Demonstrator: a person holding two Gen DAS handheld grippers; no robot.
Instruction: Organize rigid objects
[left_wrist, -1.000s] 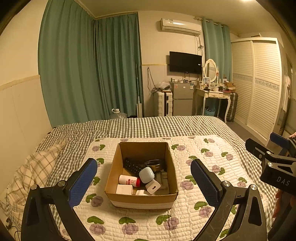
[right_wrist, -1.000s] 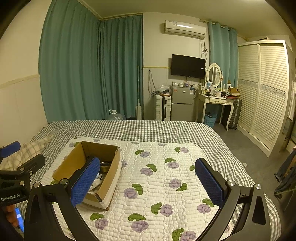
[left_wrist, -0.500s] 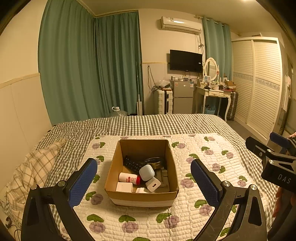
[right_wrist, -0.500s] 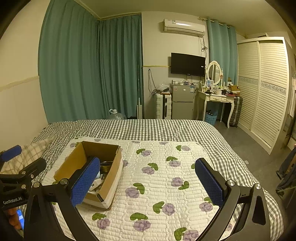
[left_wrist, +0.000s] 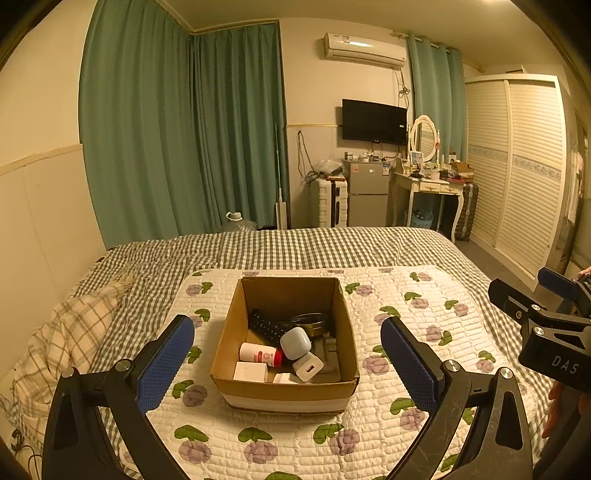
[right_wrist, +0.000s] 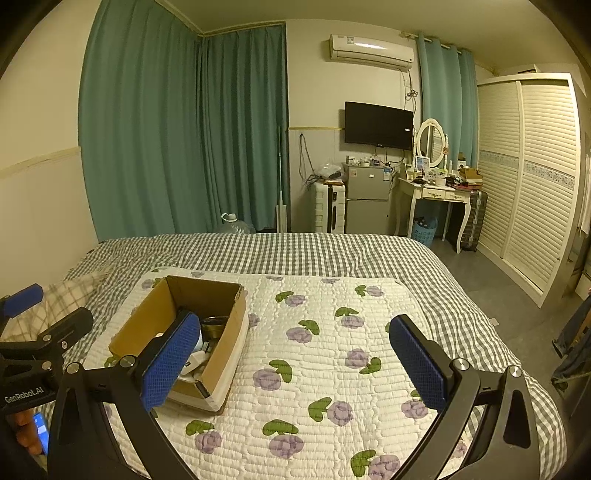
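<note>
Big bed (left_wrist: 332, 243) w/ a flower quilt (right_wrist: 332, 369) on top. Cardboard box (left_wrist: 288, 391) sits on the quilt, w/ small stuff inside: black remote (left_wrist: 267, 326), round tin (left_wrist: 314, 323), red-white bottle (left_wrist: 260, 353), white charger (left_wrist: 308, 366). Left gripper (left_wrist: 287, 363) & right gripper (right_wrist: 295, 363) hang above the quilt, jaws spread wide, holding nothing.

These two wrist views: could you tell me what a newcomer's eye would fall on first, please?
First, the open cardboard box in the middle of the floral quilt on the bed, crammed with small items: a black remote, a white bottle with a red band, a pale blue case. Next, the blue-padded left gripper and right gripper, both wide open and empty.
</note>
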